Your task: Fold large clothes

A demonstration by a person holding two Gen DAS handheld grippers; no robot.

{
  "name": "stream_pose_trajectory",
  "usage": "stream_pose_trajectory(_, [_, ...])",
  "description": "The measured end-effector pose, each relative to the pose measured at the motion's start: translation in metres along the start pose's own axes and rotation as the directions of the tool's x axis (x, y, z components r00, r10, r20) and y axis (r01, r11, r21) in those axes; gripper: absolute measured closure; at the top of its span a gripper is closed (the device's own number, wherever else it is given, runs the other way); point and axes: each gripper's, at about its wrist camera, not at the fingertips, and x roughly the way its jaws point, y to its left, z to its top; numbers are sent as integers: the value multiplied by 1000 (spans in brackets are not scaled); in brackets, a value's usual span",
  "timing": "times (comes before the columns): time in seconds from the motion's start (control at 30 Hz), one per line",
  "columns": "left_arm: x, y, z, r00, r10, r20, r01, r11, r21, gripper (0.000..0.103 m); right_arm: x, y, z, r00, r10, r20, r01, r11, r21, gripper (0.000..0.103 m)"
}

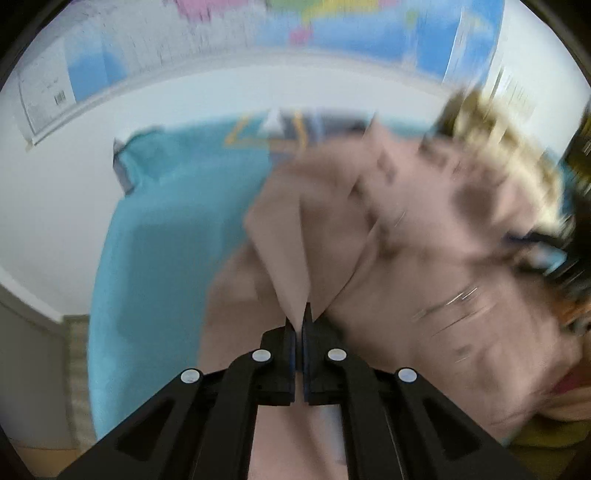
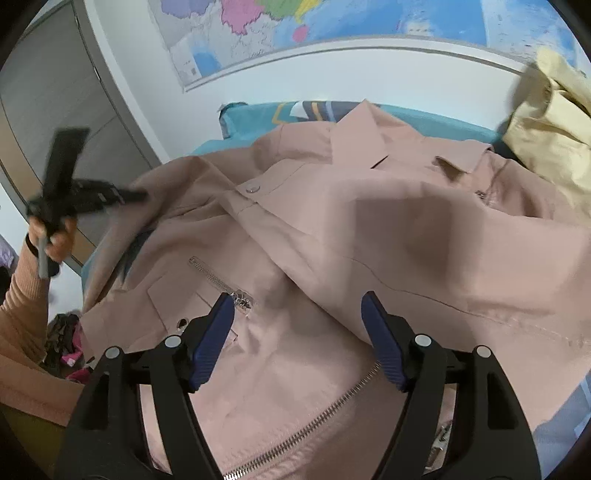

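Left wrist view, motion-blurred: the left gripper (image 1: 300,314) has its fingers pressed together on a peaked fold of the pink jacket (image 1: 369,258), which rises in a ridge directly from the fingertips and spreads ahead of them and to their right. To the left of the fingers and beyond the cloth lies the turquoise bedsheet (image 1: 159,229). A wall map (image 1: 258,33) hangs on the white wall far ahead.

Right wrist view, sharp: the right gripper (image 2: 299,306) has its blue-padded fingers (image 2: 218,332) spread wide, nothing between the pads; both hover just above the jacket (image 2: 332,229), which fills the area under and ahead of them. A short pocket zipper (image 2: 221,282) ends just beside the left fingertip; the long front zipper (image 2: 314,417) runs diagonally below and between the two fingers. A metal snap button (image 2: 253,189) and the collar (image 2: 369,144) lie farther ahead. A cream garment (image 2: 554,122) is heaped beyond the right finger, at the far edge. Far to the left, a hand (image 2: 51,240) in a ribbed peach sleeve (image 2: 22,306) holds the other gripper, blurred. The bedsheet (image 2: 251,118) shows beyond the collar.
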Motion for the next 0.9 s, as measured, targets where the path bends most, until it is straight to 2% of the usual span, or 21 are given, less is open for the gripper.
stream_pose_trajectory(0.13, [-41,-23,32,987,-149,61,150,989,1,102,-15,-10,-3,996,71,48,-74,996,54,32])
stream_pose_trajectory(0.2, [-41,-46,41,980,-196,45,195,981,22,102,-18,-7,-4,991,118,68,-121,991,52,30])
stream_pose_trajectory(0.3, [-22,-89,54,963,-270,-13,270,961,62,101,-21,11,-4,974,212,86,-214,977,22,28])
stream_pose_trajectory(0.33, [-15,-98,58,959,-284,-23,285,956,73,101,-21,22,-4,958,272,90,-273,962,3,27])
stream_pose_trajectory(0.4, [5,-113,66,955,-291,-55,294,952,81,101,-17,44,-2,932,351,88,-349,936,-34,24])
stream_pose_trajectory(0.47, [31,-123,74,946,-309,-100,315,947,55,101,-11,62,-1,915,393,93,-389,919,-56,18])
stream_pose_trajectory(0.57, [60,-125,79,948,-288,-134,293,956,17,101,15,83,5,909,415,52,-413,910,-32,17])
stream_pose_trajectory(0.63, [72,-124,79,953,-267,-140,268,963,-11,101,41,95,7,893,451,2,-451,893,12,17])
stream_pose_trajectory(0.67, [76,-124,80,953,-271,-136,272,962,-12,100,51,100,7,895,446,-12,-445,895,27,18])
stream_pose_trajectory(0.7, [79,-125,80,952,-274,-133,275,961,-9,97,59,103,7,897,440,-29,-439,897,41,22])
stream_pose_trajectory(0.73, [78,-123,81,953,-274,-129,275,961,-11,95,73,107,6,891,448,-68,-444,894,67,37])
stream_pose_trajectory(0.77, [77,-120,82,953,-276,-122,276,961,-15,94,80,109,5,882,463,-89,-457,886,84,48])
stream_pose_trajectory(0.83, [69,-115,82,954,-281,-108,281,960,-10,90,92,109,-1,858,495,-134,-481,868,128,93])
stream_pose_trajectory(0.87, [62,-113,81,959,-269,-91,270,963,-3,88,91,107,-2,853,505,-131,-490,862,131,102])
stream_pose_trajectory(0.9, [54,-109,80,965,-251,-71,252,968,5,86,85,102,0,852,512,-108,-498,856,137,101])
